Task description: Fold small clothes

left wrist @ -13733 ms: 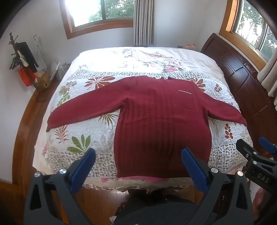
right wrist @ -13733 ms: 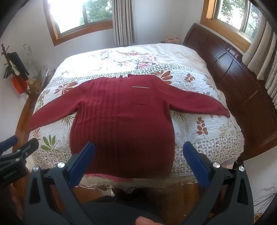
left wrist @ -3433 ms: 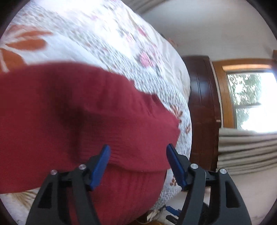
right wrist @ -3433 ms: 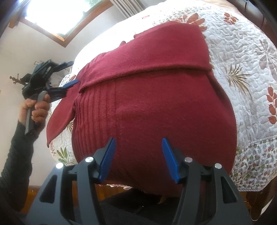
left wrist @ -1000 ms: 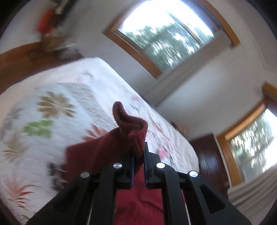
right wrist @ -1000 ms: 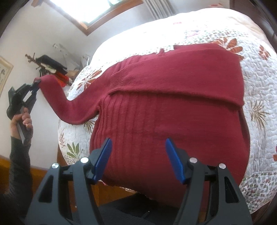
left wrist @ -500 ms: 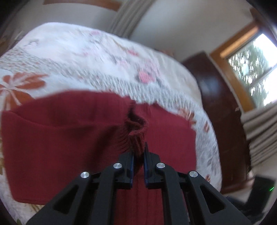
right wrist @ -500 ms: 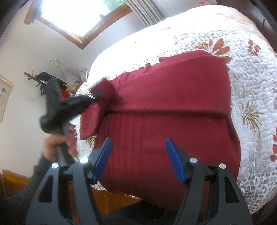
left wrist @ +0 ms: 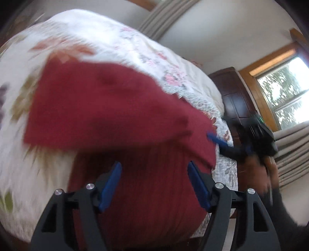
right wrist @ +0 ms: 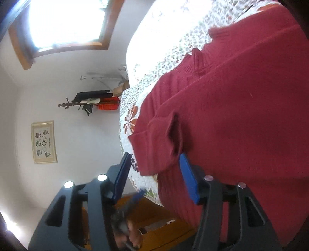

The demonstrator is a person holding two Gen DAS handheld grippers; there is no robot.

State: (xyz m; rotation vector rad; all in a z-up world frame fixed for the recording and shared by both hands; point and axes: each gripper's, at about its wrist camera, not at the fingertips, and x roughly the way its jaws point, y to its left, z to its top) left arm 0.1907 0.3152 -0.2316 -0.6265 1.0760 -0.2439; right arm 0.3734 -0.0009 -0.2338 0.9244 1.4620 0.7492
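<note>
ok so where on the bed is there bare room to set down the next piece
The quilt beyond the red sweater, toward the curtain, is bare, as is the strip on the left wrist view's left side. The near middle is crowded: the sweater with its folded sleeves, plus both open tools, left and right.

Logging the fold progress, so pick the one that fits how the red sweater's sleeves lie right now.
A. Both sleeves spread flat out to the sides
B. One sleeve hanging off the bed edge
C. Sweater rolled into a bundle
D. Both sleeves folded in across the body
D: the red sweater has a sleeve cuff lying doubled over its body on the bed, and both the left claw and the right claw are open and empty.
</note>
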